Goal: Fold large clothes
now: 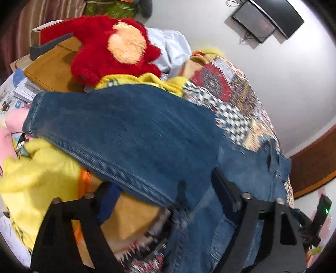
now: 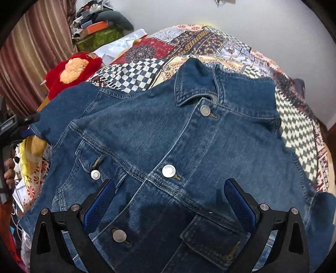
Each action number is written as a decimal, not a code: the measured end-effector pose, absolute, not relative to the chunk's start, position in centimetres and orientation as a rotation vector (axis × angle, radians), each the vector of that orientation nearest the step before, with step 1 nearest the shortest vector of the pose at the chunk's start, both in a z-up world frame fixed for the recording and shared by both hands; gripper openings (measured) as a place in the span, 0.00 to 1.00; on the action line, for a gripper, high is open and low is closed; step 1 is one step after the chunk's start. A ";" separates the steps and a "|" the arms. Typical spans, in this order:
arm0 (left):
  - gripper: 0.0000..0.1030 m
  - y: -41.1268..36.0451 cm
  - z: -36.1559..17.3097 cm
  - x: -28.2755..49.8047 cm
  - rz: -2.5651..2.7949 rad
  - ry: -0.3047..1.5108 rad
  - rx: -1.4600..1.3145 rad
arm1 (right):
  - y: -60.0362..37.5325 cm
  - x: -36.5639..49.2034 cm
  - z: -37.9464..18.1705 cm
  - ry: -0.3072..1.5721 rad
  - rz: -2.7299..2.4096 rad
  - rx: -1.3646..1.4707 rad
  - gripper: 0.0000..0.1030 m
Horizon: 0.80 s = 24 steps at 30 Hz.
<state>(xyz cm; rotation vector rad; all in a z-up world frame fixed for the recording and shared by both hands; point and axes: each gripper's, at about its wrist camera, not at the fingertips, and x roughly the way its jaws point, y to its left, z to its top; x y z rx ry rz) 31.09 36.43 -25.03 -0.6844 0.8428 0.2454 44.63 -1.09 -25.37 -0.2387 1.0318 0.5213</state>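
A blue denim jacket point(image 2: 168, 136) lies front up and buttoned on a patchwork bedspread point(image 2: 189, 42), collar at the far side. My right gripper point(image 2: 169, 182) hovers open over its lower front, blue pads point(image 2: 100, 205) spread wide on either side of the button placket and nothing pinched. In the left wrist view one sleeve point(image 1: 126, 126) stretches out to the left over soft toys. My left gripper point(image 1: 161, 180) straddles the sleeve near the shoulder. Its jaws stand apart with the denim between them, and I see no pad pressing on the cloth.
A red plush toy point(image 1: 109, 52) and a yellow plush toy point(image 1: 42, 168) crowd the bed's left side, beside a wooden board point(image 1: 48, 69) and papers. A hand point(image 2: 9, 174) shows at the left edge. A screen point(image 1: 268, 19) hangs on the wall; curtains point(image 2: 31, 52) are behind.
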 end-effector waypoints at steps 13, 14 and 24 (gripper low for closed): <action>0.22 35.3 -21.5 34.3 0.440 0.867 -0.366 | -3.2 44.4 -23.2 1.044 0.537 -0.132 1.00; 0.20 34.8 -20.7 34.3 0.433 0.855 -0.346 | -3.4 44.3 -22.8 1.038 0.540 -0.123 1.00; 0.08 24.6 -13.6 34.6 0.195 0.701 -0.151 | -6.2 42.5 -18.3 0.943 0.527 -0.079 1.00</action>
